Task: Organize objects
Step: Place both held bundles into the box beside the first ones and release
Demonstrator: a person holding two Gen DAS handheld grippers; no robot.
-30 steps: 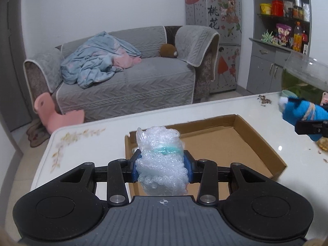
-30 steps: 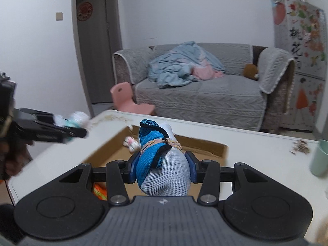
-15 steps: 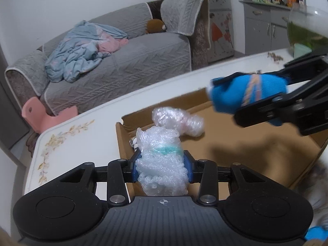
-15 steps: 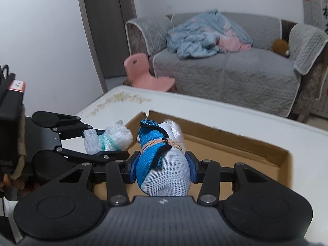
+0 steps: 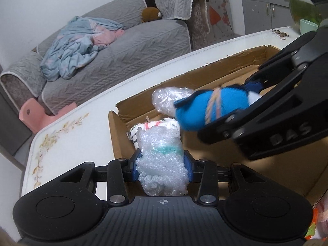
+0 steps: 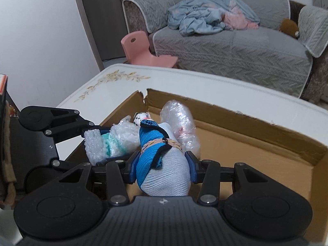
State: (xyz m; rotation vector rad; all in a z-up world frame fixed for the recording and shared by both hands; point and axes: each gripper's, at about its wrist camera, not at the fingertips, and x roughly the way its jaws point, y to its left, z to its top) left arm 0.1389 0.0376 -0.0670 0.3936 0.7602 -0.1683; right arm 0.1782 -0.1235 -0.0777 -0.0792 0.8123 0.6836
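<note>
Cardboard box [image 6: 235, 123] on the worktop [image 5: 67, 141] lies under both your grippers: the left gripper [image 5: 162, 165] has its jaws closed on a bubble-wrap bundle [image 5: 162, 160], the right gripper [image 6: 162, 171] clamps a blue sock roll [image 6: 160, 164].

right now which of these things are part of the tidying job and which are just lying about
Part of the job:
- bubble-wrap bundle with green band, in left gripper
- blue and white sock roll, in right gripper
- brown cardboard box
- clear plastic-wrapped bundle in box

Lying about:
- pink plastic chair
- blue blanket on sofa
- green cup
</note>
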